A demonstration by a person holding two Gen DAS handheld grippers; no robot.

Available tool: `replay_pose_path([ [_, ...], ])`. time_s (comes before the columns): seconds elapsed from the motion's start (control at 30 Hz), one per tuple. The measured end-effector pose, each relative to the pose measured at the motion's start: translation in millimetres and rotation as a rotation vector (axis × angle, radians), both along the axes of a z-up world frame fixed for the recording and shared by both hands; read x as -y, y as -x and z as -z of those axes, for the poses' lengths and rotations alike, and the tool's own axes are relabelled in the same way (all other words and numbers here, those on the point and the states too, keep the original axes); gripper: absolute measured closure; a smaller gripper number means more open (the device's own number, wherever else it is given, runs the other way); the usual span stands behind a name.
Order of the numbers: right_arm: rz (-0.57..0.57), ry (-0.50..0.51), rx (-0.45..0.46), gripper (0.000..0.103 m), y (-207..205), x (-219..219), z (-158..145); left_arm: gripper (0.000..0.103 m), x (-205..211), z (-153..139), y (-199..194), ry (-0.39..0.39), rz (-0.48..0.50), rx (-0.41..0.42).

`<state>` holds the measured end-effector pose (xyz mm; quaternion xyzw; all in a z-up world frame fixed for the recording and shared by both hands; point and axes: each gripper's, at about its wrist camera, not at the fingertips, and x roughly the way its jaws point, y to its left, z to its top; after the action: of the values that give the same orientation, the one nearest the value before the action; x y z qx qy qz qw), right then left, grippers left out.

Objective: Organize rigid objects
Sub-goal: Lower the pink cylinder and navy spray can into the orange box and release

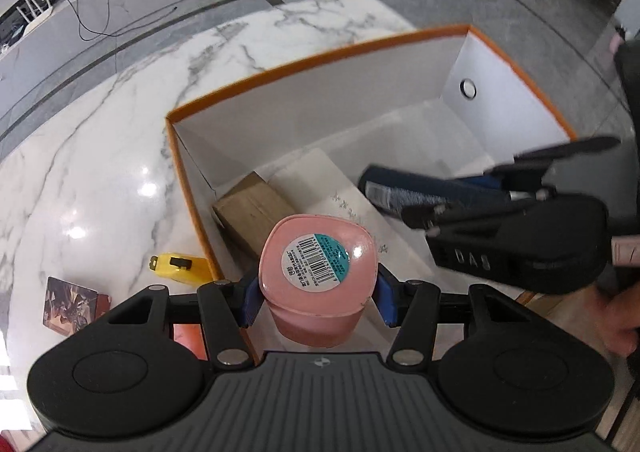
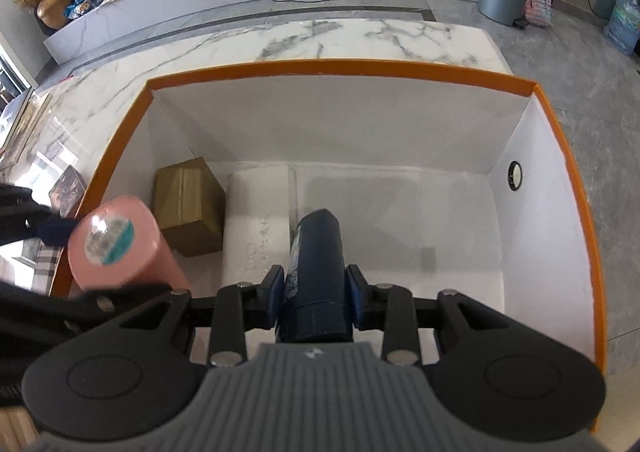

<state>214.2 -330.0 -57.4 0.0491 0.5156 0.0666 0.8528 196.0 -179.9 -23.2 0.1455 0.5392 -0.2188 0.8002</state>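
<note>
Rigid objects lie spread on a white marble surface and inside an open cardboard box with orange rim and white inner walls. At the far left, outside the box, a small picture card with dark artwork lies flat on the surface, and just right of it a yellow tape measure sits near the box's left wall.

Next comes the left gripper. Its blue pads press on both sides of a pink plastic container with rounded square shape, whose end carries a round teal barcode label. The container is held above the left part of the box, over the near-left corner.

Inside the box, a brown cardboard carton rests in the left part against the wall, and a flat white box with small printed characters lies just beside it on the floor of the box.

Further right, the right gripper is closed on a dark navy cylindrical object with a printed label, held above the middle of the box. A round metal-ringed hole is in the right wall.
</note>
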Motion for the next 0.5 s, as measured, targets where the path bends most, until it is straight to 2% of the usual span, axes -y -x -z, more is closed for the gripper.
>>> replay_pose_path([
  [0.13, -0.003, 0.006, -0.001, 0.07, -2, -3, -1, 0.04, 7, 7, 2, -0.058, 0.022, 0.004],
  [0.27, -0.019, 0.016, -0.051, 0.069, -1, -6, 6, 0.04, 15, 11, 2, -0.118, 0.046, 0.024],
  [0.5, 0.001, -0.003, -0.091, 0.07, -2, -4, 18, 0.035, 22, 15, 3, -0.161, 0.062, 0.069],
])
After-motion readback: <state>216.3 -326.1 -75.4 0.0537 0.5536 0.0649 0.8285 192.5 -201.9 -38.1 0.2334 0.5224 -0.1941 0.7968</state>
